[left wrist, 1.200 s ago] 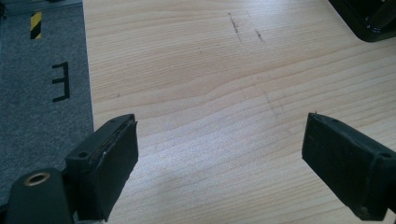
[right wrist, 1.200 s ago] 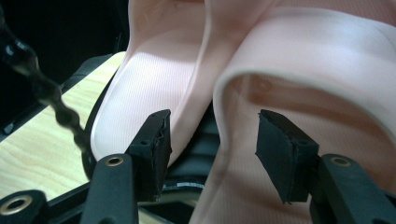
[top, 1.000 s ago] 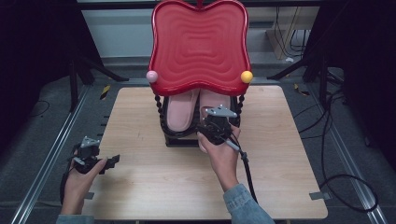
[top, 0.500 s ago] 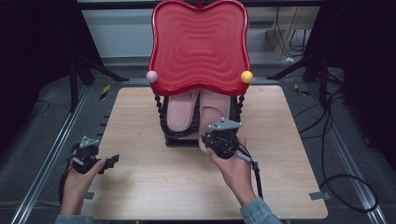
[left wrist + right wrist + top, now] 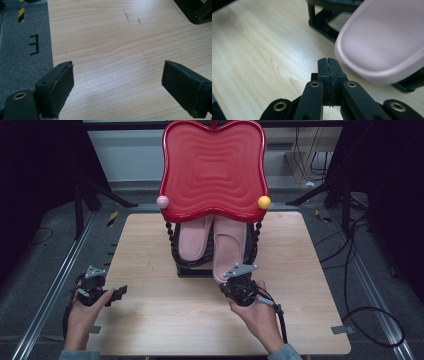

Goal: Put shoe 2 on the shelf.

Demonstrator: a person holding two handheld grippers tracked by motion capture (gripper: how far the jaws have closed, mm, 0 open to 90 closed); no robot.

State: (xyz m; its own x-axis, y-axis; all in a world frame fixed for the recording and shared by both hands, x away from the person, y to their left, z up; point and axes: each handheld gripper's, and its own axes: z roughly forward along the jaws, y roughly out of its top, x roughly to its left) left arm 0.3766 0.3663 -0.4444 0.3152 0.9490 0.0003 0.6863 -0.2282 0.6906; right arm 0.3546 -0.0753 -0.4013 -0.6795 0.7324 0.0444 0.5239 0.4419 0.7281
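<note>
Under the red tray (image 5: 212, 170), both pink slippers' (image 5: 229, 245) far ends lie hidden.

The red tray (image 5: 214, 170) hides the far ends of both pink slippers (image 5: 229, 245) and most of the black rack (image 5: 190, 265). In the right gripper view, the frame's edge cuts off the near slipper (image 5: 382, 40).

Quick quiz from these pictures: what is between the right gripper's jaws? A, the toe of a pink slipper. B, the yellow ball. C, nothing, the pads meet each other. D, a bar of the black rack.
C: in the right gripper view the right gripper has its two pads pressed flat together with nothing between them, and the pink slipper lies beside them, apart.
</note>
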